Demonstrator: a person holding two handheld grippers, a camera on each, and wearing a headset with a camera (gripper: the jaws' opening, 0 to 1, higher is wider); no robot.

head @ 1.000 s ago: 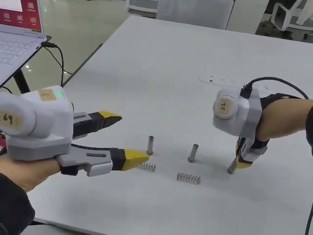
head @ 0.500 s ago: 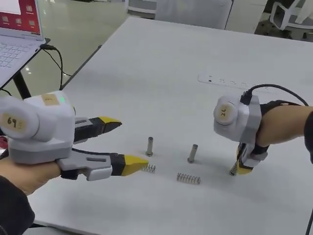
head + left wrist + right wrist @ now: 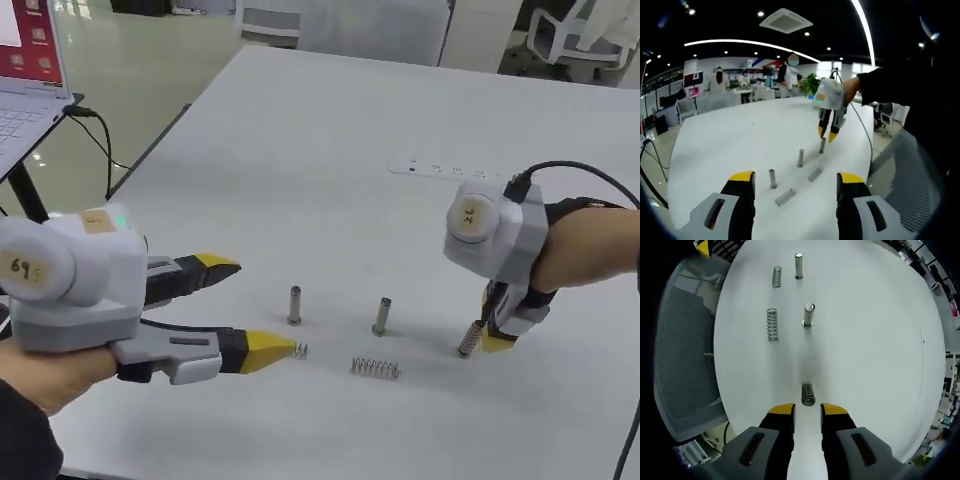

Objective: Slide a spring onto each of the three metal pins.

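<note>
1. Head view: the left gripper [image 3: 240,308] is spread wide with nothing in it. Its lower tip sits just beside the near spring [image 3: 299,350] on the table [image 3: 330,150]. The other spring [image 3: 375,368] lies in front of the left pin [image 3: 294,305] and the middle pin [image 3: 382,316], both bare. The right gripper [image 3: 495,335] points down at the third pin [image 3: 468,338], which already wears a spring.
2. Left gripper view: the near spring [image 3: 785,196] lies ahead between the wide jaws, so I'd say one pin is done and spring two is up next.
3. Right gripper view: the jaws are narrow and look empty, with the third pin [image 3: 808,394] just past the tips. Can't tell if they touch it.

The next move calls for a gentle pinch on the near spring, then lining it up over the left pin.
</note>
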